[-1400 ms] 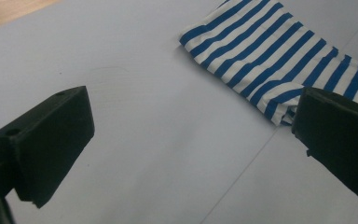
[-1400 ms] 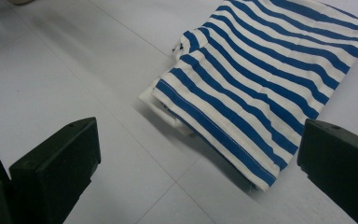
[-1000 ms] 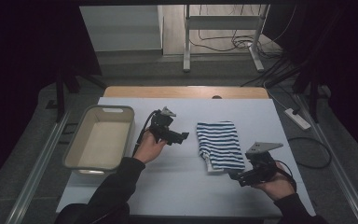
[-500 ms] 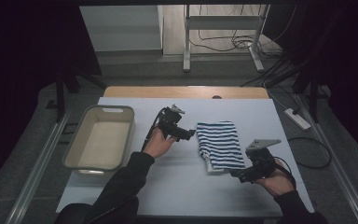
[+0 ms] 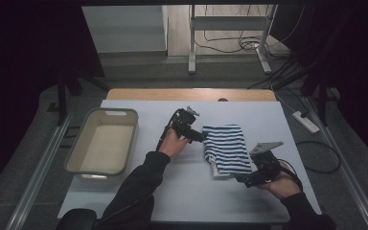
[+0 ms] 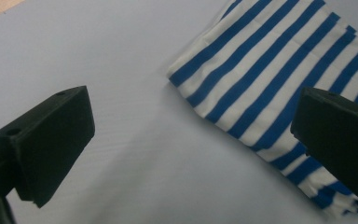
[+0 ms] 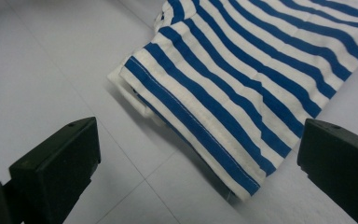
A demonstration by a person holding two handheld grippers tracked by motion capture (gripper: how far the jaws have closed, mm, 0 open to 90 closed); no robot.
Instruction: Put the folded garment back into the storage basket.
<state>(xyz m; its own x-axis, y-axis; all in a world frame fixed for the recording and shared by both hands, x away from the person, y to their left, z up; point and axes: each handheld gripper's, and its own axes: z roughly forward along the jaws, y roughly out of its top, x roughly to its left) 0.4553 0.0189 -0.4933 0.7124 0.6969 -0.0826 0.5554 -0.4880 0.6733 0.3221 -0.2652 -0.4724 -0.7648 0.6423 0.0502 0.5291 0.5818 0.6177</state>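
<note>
A folded blue-and-white striped garment (image 5: pixel 226 148) lies flat on the white table (image 5: pixel 191 191), right of centre. My left gripper (image 5: pixel 202 137) hovers at the garment's far left corner, open, with its jaws spread over that corner of the garment (image 6: pixel 270 79). My right gripper (image 5: pixel 242 179) sits at the near right edge, open, its jaws wide on either side of the folded hem of the garment (image 7: pixel 242 93). Neither gripper holds anything.
An empty beige plastic basin (image 5: pixel 103 143) stands on the table's left side. A wooden strip (image 5: pixel 191 94) runs along the table's far edge. A white power strip (image 5: pixel 305 122) and cables lie on the floor to the right.
My left gripper has moved right, from beside the basin's side up to the garment's left corner. My right gripper has edged slightly toward the near hem.
</note>
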